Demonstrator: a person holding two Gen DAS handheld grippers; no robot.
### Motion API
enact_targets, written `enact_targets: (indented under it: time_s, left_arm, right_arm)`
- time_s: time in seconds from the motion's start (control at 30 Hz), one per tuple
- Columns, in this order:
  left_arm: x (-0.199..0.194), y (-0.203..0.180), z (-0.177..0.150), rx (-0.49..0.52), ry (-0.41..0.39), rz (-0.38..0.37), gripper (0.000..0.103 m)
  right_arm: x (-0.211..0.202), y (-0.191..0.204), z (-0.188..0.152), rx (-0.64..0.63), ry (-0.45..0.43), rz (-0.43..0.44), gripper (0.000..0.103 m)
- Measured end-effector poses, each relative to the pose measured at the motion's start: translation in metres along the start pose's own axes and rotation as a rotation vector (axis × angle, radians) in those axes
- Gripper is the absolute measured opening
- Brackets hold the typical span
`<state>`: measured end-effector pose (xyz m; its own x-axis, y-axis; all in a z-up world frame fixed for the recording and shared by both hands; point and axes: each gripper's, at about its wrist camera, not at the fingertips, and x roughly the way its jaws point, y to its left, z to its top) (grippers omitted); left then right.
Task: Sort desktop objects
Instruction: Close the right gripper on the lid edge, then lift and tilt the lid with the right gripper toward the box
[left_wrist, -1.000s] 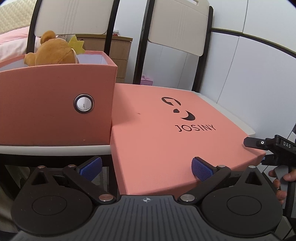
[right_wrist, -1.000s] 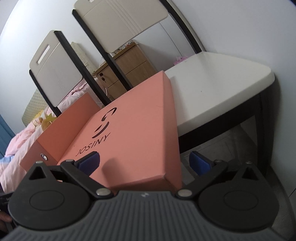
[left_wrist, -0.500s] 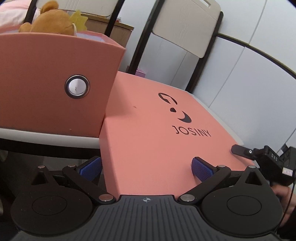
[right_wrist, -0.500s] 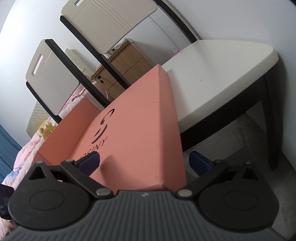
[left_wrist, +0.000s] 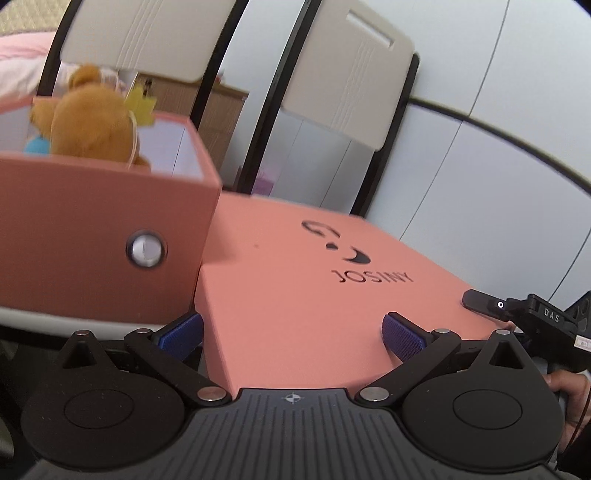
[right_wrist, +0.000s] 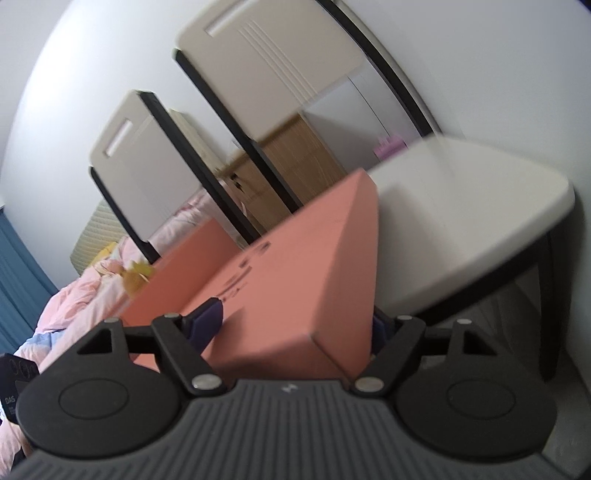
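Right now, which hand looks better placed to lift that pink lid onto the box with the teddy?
Right, probably. The right tongs are closing around a corner of the lid; the left tongs straddle their corner wide open. Likely both are needed.

Box (left_wrist: 92, 236): you have it on the table (right_wrist: 461, 206), at the near edge, left of the lid.
Lid (left_wrist: 295, 280): just right of the box, its near corner past the table's near edge.
Plush bear (left_wrist: 92, 122): in the box.
2 chairs (left_wrist: 351, 74): behind the table's far edge.
Bare tabletop: right of the lid.
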<state>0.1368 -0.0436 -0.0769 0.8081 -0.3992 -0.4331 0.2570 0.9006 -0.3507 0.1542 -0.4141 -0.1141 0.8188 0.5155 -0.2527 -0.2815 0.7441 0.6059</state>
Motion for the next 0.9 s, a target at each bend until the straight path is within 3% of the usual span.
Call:
enact_targets:
  time_s: [0.13, 0.27, 0.3, 0.4, 0.47, 0.67, 0.9]
  left_arm:
    - [-0.011, -0.006, 0.011, 0.008, -0.037, -0.005, 0.103]
    - [-0.025, -0.022, 0.019, 0.054, -0.099, -0.151, 0.103]
    - [-0.027, -0.030, 0.020, 0.086, -0.108, -0.134, 0.103]
    - [-0.027, -0.043, 0.014, 0.167, -0.122, -0.070, 0.103]
    - [-0.022, -0.034, 0.007, 0.147, -0.097, -0.048, 0.103]
    - [-0.003, 0.004, -0.004, 0.067, 0.002, 0.143, 0.103]
    - [0.009, 0.028, -0.012, 0.030, 0.086, 0.218, 0.103]
  right_arm:
    - [-0.013, 0.014, 0.007, -0.035, -0.035, 0.012, 0.078]
    - [-0.017, 0.030, 0.006, -0.111, -0.025, 0.015, 0.069]
    - [-0.017, 0.032, 0.005, -0.119, -0.018, 0.017, 0.062]
    - [-0.014, 0.033, 0.004, -0.099, 0.007, 0.010, 0.061]
    - [-0.011, 0.025, 0.004, -0.050, 0.028, 0.001, 0.061]
    - [-0.003, -0.010, -0.003, 0.099, 0.096, -0.008, 0.062]
    - [0.005, -0.041, -0.016, 0.193, 0.153, -0.014, 0.065]
